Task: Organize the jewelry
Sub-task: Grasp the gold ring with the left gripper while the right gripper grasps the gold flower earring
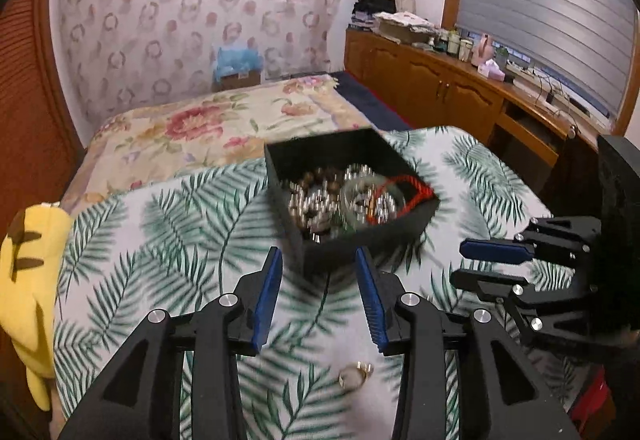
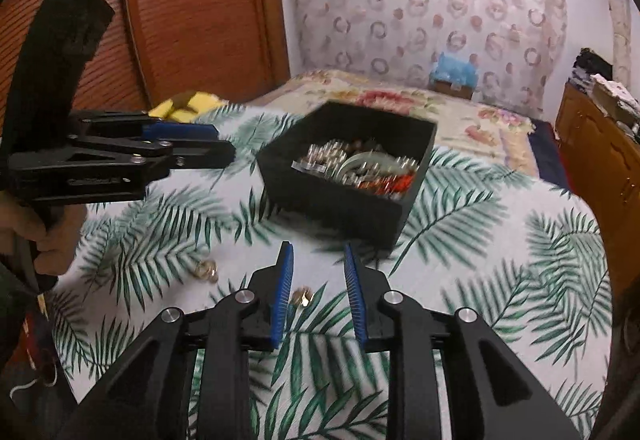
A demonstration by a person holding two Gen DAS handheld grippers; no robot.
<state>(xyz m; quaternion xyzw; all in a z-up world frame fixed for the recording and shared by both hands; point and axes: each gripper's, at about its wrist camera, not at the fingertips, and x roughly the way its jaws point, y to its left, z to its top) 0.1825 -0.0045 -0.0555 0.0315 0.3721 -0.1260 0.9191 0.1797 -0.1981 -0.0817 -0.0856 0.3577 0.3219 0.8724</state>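
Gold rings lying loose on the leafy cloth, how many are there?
2. One gold ring lies between the right gripper's open fingers. The other gold ring lies further left, below the left gripper. More may hide in the black box.

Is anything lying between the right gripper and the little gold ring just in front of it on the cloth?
Nothing visible. The right gripper is open, and the gold ring lies on bare cloth just below its fingers. The black box sits farther back, beyond both.
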